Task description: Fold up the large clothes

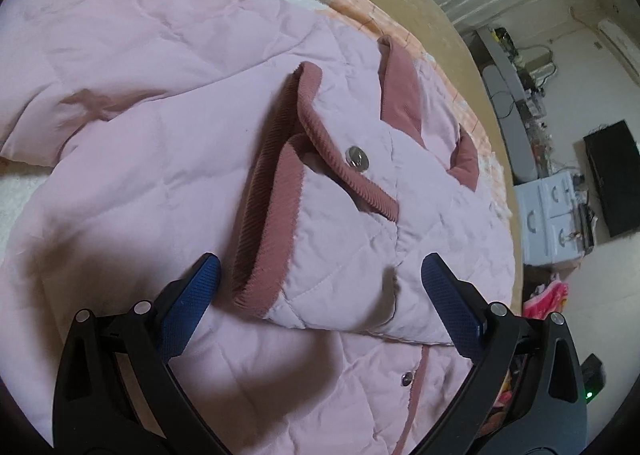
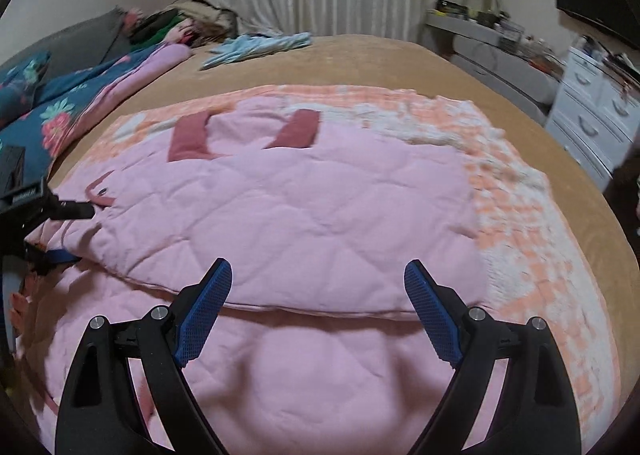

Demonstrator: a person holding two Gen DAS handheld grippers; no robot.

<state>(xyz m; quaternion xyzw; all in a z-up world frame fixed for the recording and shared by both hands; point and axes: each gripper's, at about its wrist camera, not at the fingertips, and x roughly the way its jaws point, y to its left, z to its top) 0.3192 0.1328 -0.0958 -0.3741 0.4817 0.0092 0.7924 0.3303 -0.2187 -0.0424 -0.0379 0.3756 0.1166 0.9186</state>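
A pale pink quilted jacket (image 1: 140, 135) with dusty-rose corduroy trim lies spread on the bed. Its sleeve is folded across the body, and the cuff (image 1: 272, 223) with a metal snap (image 1: 357, 156) points toward me. My left gripper (image 1: 320, 261) hangs open just over the cuff end, one blue pad on each side, neither pressing it. In the right wrist view the jacket (image 2: 280, 207) shows a folded lower edge running across. My right gripper (image 2: 319, 266) stands open above that edge with nothing between its fingers. The left gripper (image 2: 80, 234) shows at the jacket's left side.
The jacket rests on a peach-and-white checked blanket (image 2: 520, 235) over a tan bed cover (image 2: 360, 55). A light blue garment (image 2: 260, 45) and floral bedding (image 2: 48, 115) lie at the far side. White drawers (image 2: 592, 115) stand right of the bed.
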